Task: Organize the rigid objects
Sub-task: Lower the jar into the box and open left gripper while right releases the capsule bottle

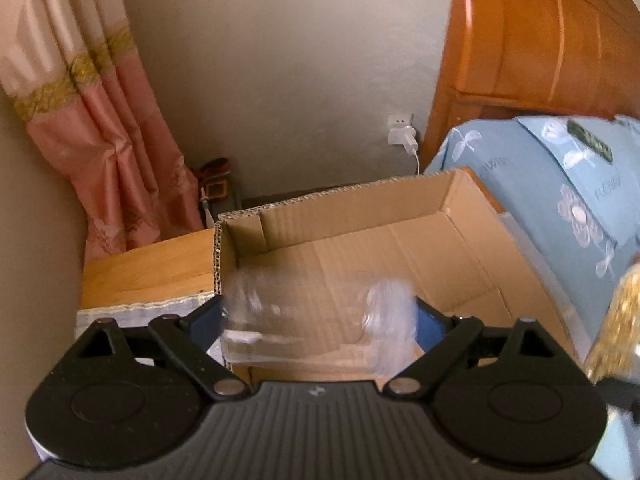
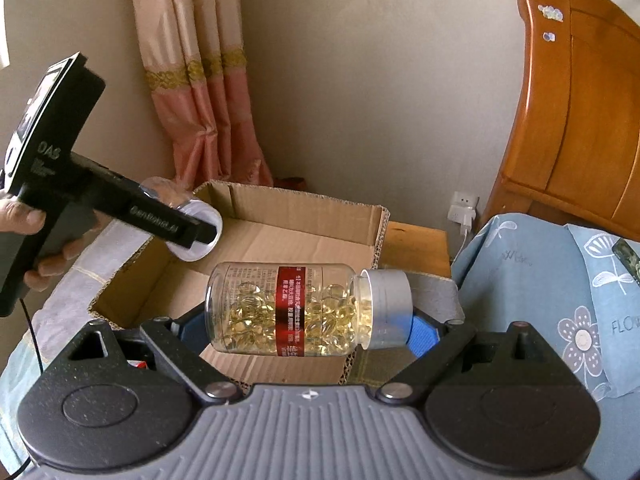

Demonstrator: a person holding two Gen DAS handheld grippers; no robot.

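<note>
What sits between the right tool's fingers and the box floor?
Only the capsule bottle, clamped end to end across the right tool. Below it, the cardboard box floor looks bare in the right wrist view.

This is a bedroom in a home. A carved wooden headboard [image 2: 576, 120] stands against a plain grey-beige wall [image 2: 360, 80], and the bed below it wears a light blue sheet printed with white flowers [image 2: 532, 280]. A pink and cream curtain with a gold braided band [image 1: 92, 120] hangs in the corner. A white charger with its cable sits in a wall socket [image 1: 404, 134] beside the bed, and a low wooden bedside cabinet [image 1: 148, 268] stands against the wall.
</note>
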